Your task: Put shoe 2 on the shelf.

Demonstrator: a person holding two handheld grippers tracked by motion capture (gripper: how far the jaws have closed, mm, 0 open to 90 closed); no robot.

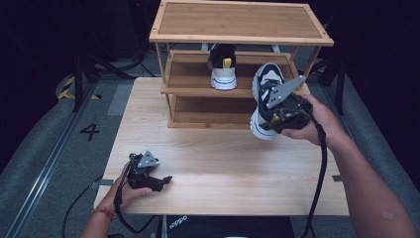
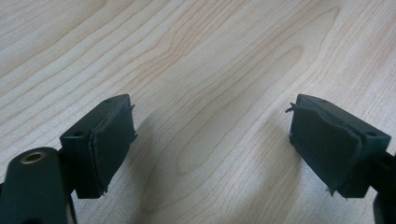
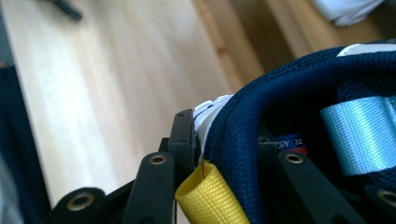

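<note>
One sneaker (image 1: pixel 223 69) already stands on the middle shelf of the bamboo shoe rack (image 1: pixel 237 22) at twelve o'clock. The right gripper (image 1: pixel 283 115) is clamped on the heel collar of the second sneaker (image 1: pixel 265 82), holding it in the air at the rack's front edge around two o'clock. What seems left is setting this shoe beside its mate; the left gripper (image 1: pixel 153 179) rests at seven o'clock on the table (image 1: pixel 237 163), jaws spread wide with nothing between them.

Your table (image 2: pixel 196 70) is pale, smooth, matt wood grain, the rack (image 1: pixel 237 22) warmer slatted wood, your left gripper's pads (image 2: pixel 112 140) matt black rubber with ragged edges, and the shoe (image 3: pixel 280 107) navy woven mesh with a yellow webbing tab (image 3: pixel 210 196).
</note>
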